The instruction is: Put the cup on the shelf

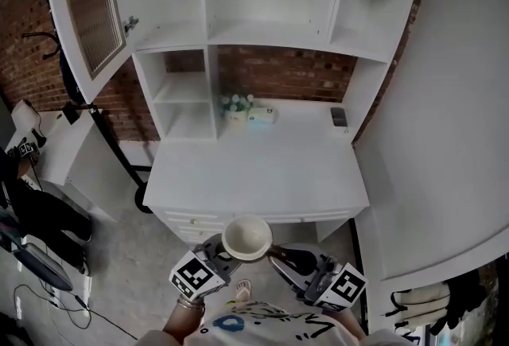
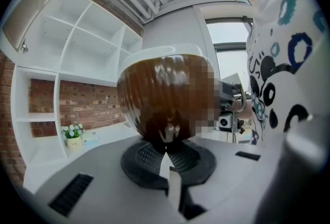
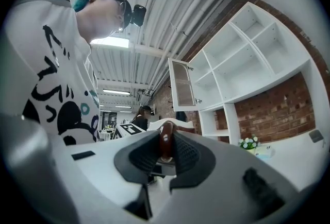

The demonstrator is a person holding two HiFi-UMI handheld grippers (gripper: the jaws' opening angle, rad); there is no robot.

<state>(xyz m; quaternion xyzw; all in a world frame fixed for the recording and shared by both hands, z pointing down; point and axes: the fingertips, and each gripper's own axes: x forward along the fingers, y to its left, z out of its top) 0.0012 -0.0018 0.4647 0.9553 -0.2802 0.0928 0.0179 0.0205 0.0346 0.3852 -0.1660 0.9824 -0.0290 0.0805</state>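
Two grippers are sharing one load close to the person's body. The right gripper (image 3: pixel 166 150) is clamping narrowly on a thin, glossy brown part of the cup (image 1: pixel 246 237), apparently its handle, with the cup's white rim showing just beyond its pads. The left gripper (image 2: pixel 167 155) is closing from the opposite side, its pads drawn almost together at the base of the brown body, which is filling the space directly ahead of it. The cup is sitting upright between the two grippers with its pale inside facing up, hanging over the floor just short of the desk (image 1: pixel 254 173). Farther ahead of both grippers, at the back of the desk, a small pot of white flowers (image 1: pixel 235 106) is standing beside a pale box (image 1: pixel 262 115). Beyond and above them the white shelf unit (image 1: pixel 270 34) is rising.
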